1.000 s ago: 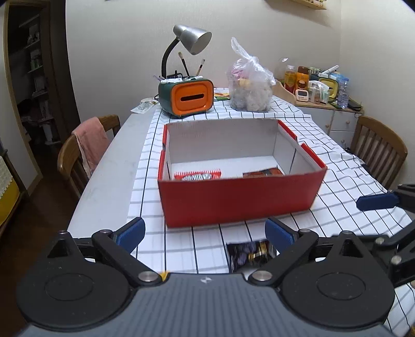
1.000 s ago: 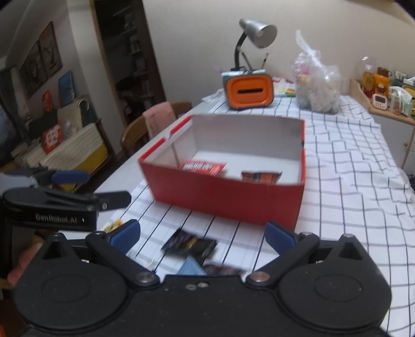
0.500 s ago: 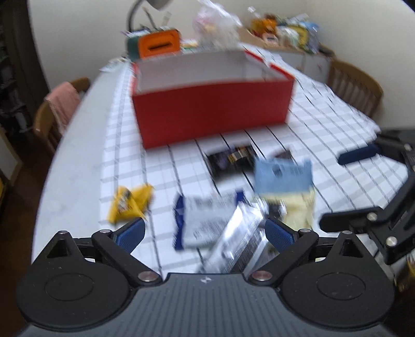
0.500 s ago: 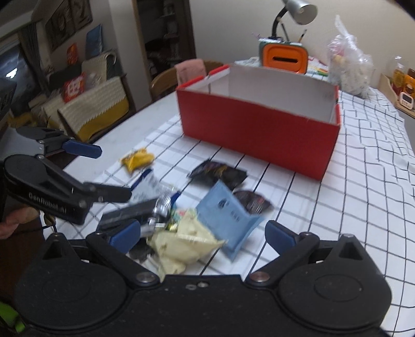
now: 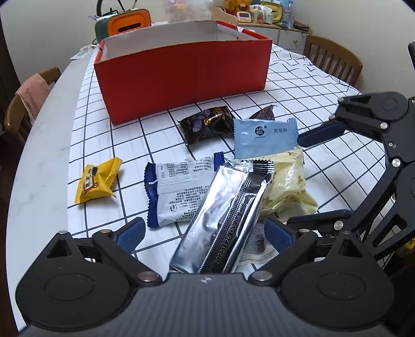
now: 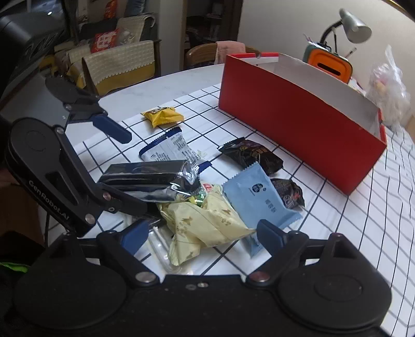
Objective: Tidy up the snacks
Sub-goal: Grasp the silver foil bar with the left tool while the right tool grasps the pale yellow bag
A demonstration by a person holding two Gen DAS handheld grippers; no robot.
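Observation:
A pile of snack packets lies on the checked cloth in front of the red box (image 5: 181,77) (image 6: 298,129). My left gripper (image 5: 205,233) (image 6: 135,173) is open astride a silver packet (image 5: 223,215) (image 6: 145,181), pads clear of it. My right gripper (image 6: 202,236) (image 5: 293,181) straddles a pale yellow packet (image 6: 205,223) (image 5: 285,186); its jaws are closing without touching it. Around them lie a light blue packet (image 5: 264,137), a white-and-blue packet (image 5: 179,189), a yellow packet (image 5: 96,181) and a dark packet (image 5: 207,124).
Behind the box stand an orange-and-green tissue holder (image 5: 124,23), a desk lamp (image 6: 355,23) and a filled plastic bag (image 6: 389,88). Wooden chairs (image 5: 334,59) (image 5: 26,103) flank the table. The cloth ends left of the yellow packet, on bare white tabletop.
Both grippers have sunk and tipped down, from facing the red box to hovering over the snack pile. The right jaws have narrowed a little.

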